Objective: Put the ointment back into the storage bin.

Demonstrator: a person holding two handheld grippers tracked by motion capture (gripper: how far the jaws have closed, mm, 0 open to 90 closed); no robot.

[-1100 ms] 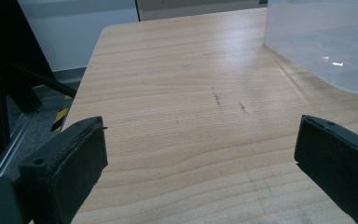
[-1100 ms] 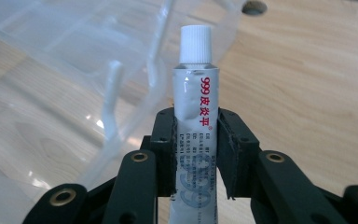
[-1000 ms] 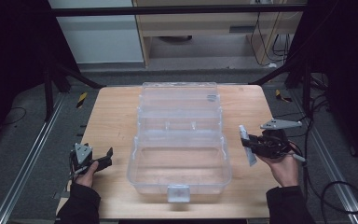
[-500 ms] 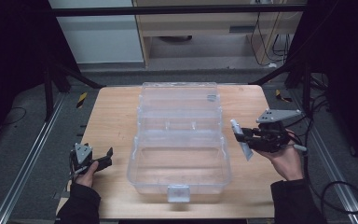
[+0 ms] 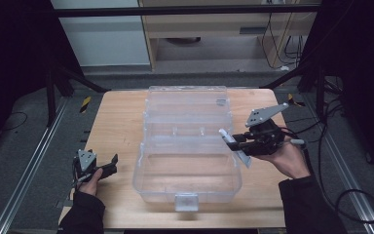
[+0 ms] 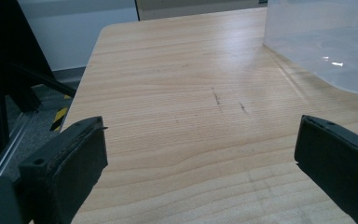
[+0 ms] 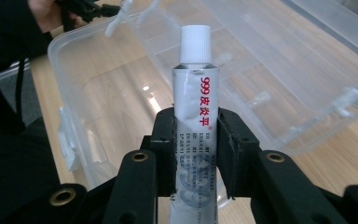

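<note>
The wooden table [image 5: 119,117] carries one big thing, a clear plastic storage box [image 5: 187,168] standing open, its hinged lid [image 5: 187,100] thrown back on the far side and its latch tab at the near rim. The box serves as landmark for all the rest. It looks empty in the high view.

Just off the box's right wall, above the table, the right gripper [image 5: 236,145] is clamped on a small ointment tube [image 7: 196,116], silver-white with red Chinese lettering and the figures 999, topped by a ribbed white screw cap [image 7: 195,43]. The jaws pinch the tube across its middle, flat faces against the pads. Its long axis runs along the gripper's own line; in the right gripper view the cap end leads, pointing out over the box's open tray, with the crimped tail hidden back between the jaws.

Judging by its look, the tube is light, soft-walled and a little slick: a hard squeeze would dent it or push paste toward the cap, so the mid-body hold seems sound, and the stiff shoulder under the cap would be the other safe place.

Off the box's left wall, near the table's front corner, the left gripper [image 5: 104,169] rests low with jaws spread wide and nothing between them.
</note>
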